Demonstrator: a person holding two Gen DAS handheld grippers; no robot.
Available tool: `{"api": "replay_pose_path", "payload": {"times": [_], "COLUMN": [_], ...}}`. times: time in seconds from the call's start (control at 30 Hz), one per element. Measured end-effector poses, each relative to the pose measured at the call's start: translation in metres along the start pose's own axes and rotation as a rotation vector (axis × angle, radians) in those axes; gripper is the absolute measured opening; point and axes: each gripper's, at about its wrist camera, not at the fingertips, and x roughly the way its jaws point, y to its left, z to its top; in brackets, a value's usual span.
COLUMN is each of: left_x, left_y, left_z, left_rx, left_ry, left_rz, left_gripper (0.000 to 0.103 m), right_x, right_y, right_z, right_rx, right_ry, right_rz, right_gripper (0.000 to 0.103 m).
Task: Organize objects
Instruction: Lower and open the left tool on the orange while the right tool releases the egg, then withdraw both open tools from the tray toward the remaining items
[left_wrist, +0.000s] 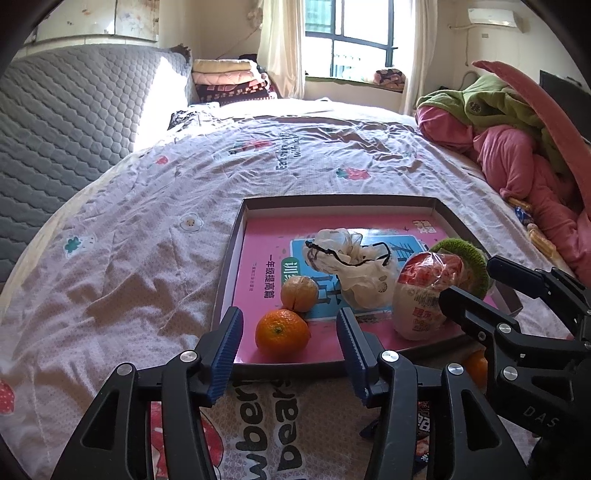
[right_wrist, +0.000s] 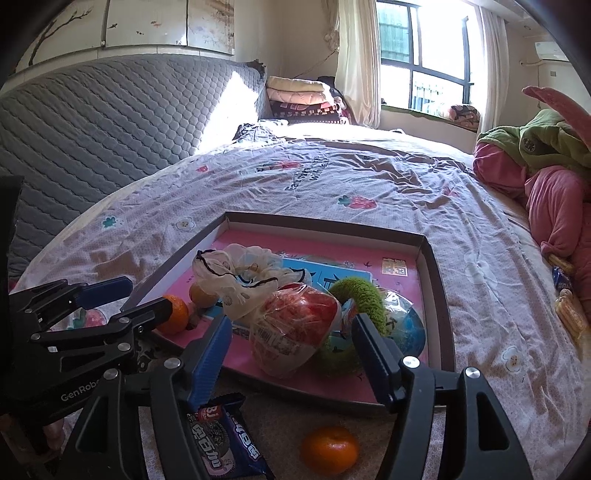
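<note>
Orange fruit and a dark snack packet lay on the bed just outside the tray, so gathering seemed unfinished. Both the left tongs and right tongs were wide open and empty; next, I judged, the right should drop over the loose orange.

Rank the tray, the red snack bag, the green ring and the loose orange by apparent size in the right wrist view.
1. tray
2. red snack bag
3. green ring, partly hidden, so its place next to the bag is unsure
4. loose orange, smallest though nearest the camera
</note>
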Motion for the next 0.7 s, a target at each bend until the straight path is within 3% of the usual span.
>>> {"api": "replay_pose_path", "payload": {"times": [0.7], "left_x": [-0.04], "left_y": [-0.009], "left_z": [0.011], "left_rx": [-0.004], "left_ry": [-0.061], "left_rz": [0.006], "left_gripper": [0.06], "right_x": [-0.04], "right_y": [-0.01], "right_z": [0.014], "right_rx": [-0.002], "right_ry": [-0.115], "right_rz": [-0.028], "right_gripper": [0.073]}}
